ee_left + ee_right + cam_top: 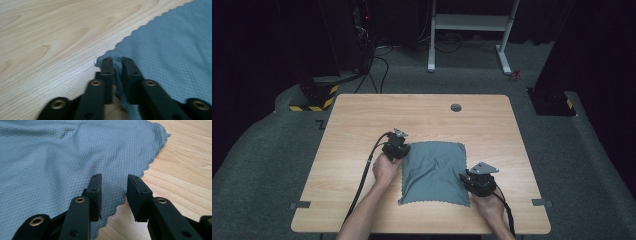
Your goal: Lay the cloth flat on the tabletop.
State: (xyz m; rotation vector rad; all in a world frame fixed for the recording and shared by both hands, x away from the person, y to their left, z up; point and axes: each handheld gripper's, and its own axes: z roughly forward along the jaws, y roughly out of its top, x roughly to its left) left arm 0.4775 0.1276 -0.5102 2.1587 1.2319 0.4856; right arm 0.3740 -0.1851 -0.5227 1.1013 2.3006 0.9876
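A grey-blue cloth point(434, 172) with a scalloped edge lies nearly flat on the wooden table point(362, 115), a few soft folds in it. My left gripper point(398, 149) is at the cloth's far left corner. In the left gripper view its jaws point(117, 61) are shut on that corner, with the cloth point(175, 50) bunched between the pads. My right gripper point(472, 180) sits at the cloth's near right edge. In the right gripper view it point(113, 180) stands open, one jaw over the cloth point(50, 157), the other near its wavy edge, pinching nothing.
A round cable hole point(456, 107) lies at the table's far middle. Small tape marks point(300, 204) sit at the near side edges. Beyond the table stand a white desk frame point(469, 22) and a black-yellow striped base point(314, 97) on the carpet.
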